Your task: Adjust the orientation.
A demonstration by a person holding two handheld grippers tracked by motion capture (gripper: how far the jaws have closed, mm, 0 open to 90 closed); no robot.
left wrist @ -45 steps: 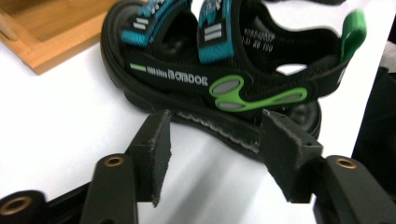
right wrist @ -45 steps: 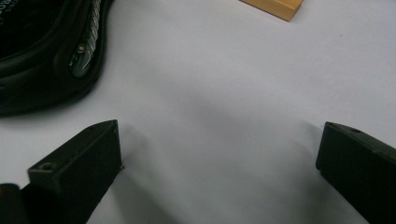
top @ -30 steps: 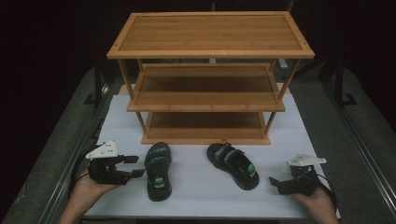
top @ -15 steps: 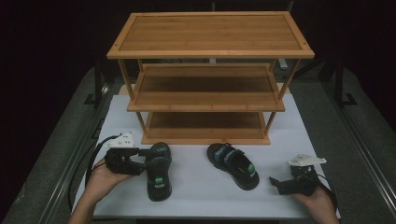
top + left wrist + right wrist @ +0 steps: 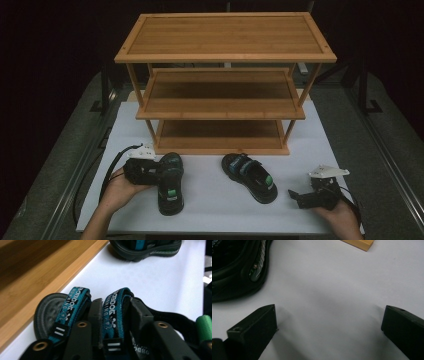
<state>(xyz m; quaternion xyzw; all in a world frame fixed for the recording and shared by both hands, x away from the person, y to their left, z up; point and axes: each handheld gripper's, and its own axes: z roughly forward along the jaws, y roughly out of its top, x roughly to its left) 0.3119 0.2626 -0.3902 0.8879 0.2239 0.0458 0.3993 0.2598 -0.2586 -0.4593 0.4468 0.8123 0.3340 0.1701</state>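
Two black sandals with teal straps lie on the white mat (image 5: 215, 205) in front of the shelf. My left gripper (image 5: 159, 172) reaches in from the left over the left sandal (image 5: 171, 192). In the left gripper view its jaws (image 5: 116, 303) stand on either side of the rear teal strap (image 5: 113, 305); they have just been closing and now press on it. The right sandal (image 5: 251, 177) lies apart, with its toe toward the shelf. My right gripper (image 5: 296, 196) rests low on the mat to its right, open (image 5: 329, 315), with bare mat between its jaws and the sandal's sole (image 5: 237, 267) ahead of it on the left.
A three-tier bamboo shoe rack (image 5: 225, 107) stands at the back of the mat, its bottom shelf (image 5: 220, 135) just behind the sandals. Its base edge (image 5: 50, 287) runs close beside the left sandal. Dark floor and rails flank the table.
The left hand has moved right, onto the left sandal, and its jaws have narrowed around a strap. The right hand and both sandals have stayed put.
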